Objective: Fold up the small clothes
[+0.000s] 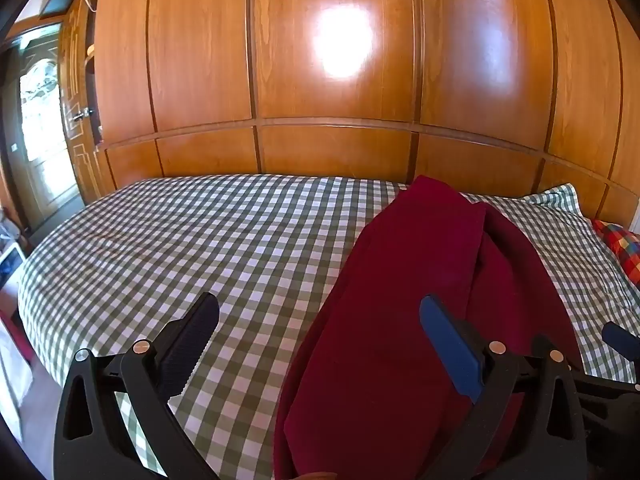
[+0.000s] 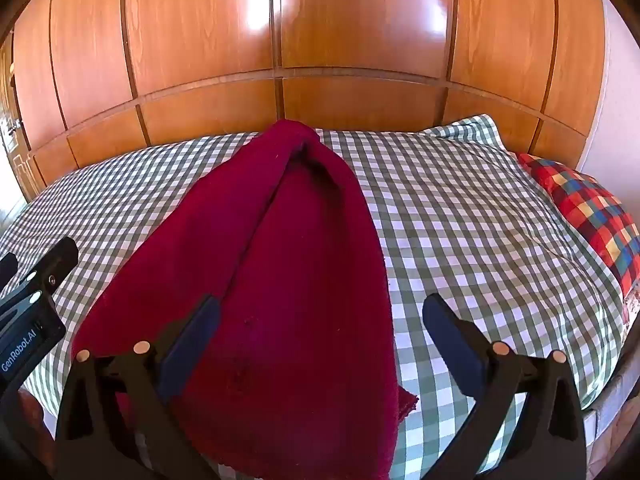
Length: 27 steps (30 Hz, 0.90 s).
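A dark red garment (image 1: pixel 420 300) lies lengthwise on the green-and-white checked bed (image 1: pixel 180 240), folded along its length with a seam down the middle. In the right wrist view the same garment (image 2: pixel 288 280) runs from the near edge to the far side of the bed (image 2: pixel 480 220). My left gripper (image 1: pixel 320 320) is open above the garment's left edge, its right finger over the cloth and its left finger over the sheet. My right gripper (image 2: pixel 320 320) is open above the garment's near right part. Nothing is held between either pair of fingers.
A glossy wooden wardrobe (image 1: pixel 320 80) stands right behind the bed. A multicoloured checked pillow (image 2: pixel 592 216) lies at the right end. A doorway (image 1: pixel 40 128) shows at far left. The left gripper's body (image 2: pixel 32 308) appears at the left of the right wrist view.
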Each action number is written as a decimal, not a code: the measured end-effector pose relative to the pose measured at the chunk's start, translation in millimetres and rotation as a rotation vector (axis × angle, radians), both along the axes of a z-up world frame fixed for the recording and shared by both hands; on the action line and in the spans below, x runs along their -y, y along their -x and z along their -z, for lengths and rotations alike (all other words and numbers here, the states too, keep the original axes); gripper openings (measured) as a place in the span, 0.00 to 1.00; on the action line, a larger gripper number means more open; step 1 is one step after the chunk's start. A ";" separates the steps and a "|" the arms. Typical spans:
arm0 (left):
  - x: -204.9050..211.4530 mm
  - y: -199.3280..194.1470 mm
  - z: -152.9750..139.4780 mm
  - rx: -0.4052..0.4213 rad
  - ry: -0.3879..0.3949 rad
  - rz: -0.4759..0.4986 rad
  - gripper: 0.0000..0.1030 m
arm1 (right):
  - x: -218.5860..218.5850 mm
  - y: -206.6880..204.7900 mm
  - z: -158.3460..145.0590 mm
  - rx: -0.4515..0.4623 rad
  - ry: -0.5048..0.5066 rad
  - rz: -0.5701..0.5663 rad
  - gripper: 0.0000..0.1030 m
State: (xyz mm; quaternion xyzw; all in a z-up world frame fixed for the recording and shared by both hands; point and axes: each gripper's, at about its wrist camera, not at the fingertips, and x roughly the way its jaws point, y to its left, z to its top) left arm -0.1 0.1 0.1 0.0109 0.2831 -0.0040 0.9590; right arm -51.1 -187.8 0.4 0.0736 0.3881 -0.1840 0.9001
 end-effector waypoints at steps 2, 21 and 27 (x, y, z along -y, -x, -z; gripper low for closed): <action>-0.2 0.4 -0.4 0.001 0.003 0.000 0.97 | -0.2 0.0 0.0 0.003 0.002 0.002 0.98; 0.5 0.4 0.4 -0.005 0.000 0.000 0.97 | -1.4 4.3 -5.1 0.021 0.004 0.012 0.98; 0.9 1.6 1.6 -0.005 0.001 -0.001 0.97 | -0.1 4.3 -4.7 0.020 0.001 0.013 0.98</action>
